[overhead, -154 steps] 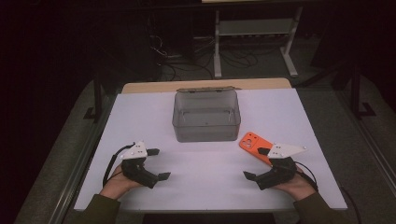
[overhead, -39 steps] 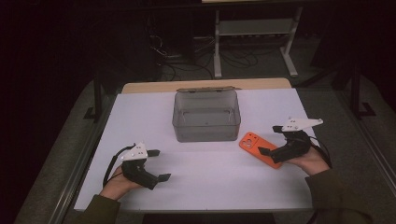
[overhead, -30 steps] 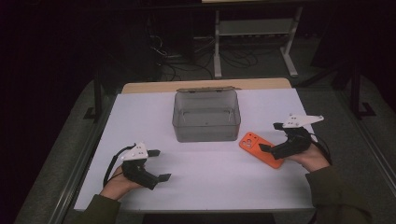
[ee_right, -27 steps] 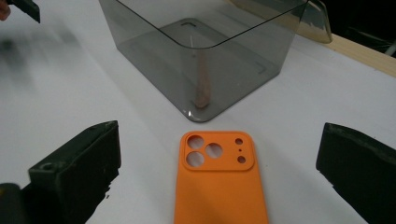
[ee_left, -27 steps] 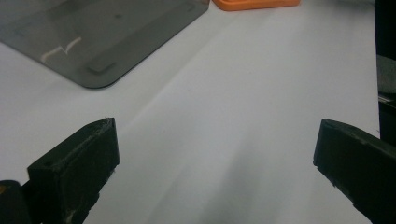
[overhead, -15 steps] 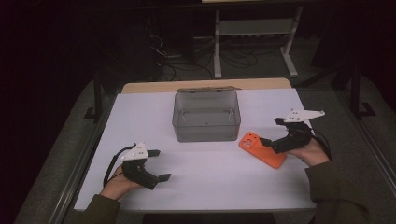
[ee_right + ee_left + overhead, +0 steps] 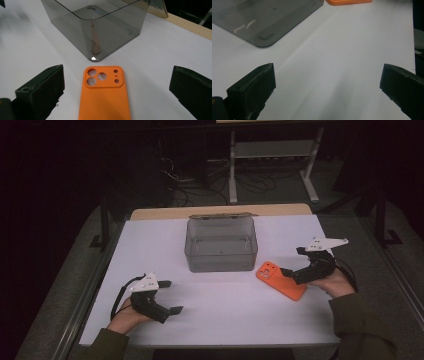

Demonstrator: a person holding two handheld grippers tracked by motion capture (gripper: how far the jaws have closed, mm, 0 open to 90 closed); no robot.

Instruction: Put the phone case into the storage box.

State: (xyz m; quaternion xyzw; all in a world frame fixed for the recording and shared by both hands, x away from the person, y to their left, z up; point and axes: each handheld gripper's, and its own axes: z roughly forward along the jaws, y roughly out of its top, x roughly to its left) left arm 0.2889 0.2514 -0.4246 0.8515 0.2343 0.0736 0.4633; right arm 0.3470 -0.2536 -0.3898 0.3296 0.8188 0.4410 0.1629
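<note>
Phone case [image 7: 280, 280], orange and with its camera cut-outs turned toward the box [image 7: 221, 244], is laid flat on the white counter [image 7: 225, 320], just beside the front right corner of that clear grey box. It is framed by the right gripper [image 7: 294, 264], whose jaws are spread wide to either side of it without touching. The left gripper [image 7: 168, 296] is held released over bare counter, well apart from the case.

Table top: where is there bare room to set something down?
Bare: the wide stretch between the left gripper and the case, and left of the box. Crowded: the narrow gap between box and case, by the right gripper.
</note>
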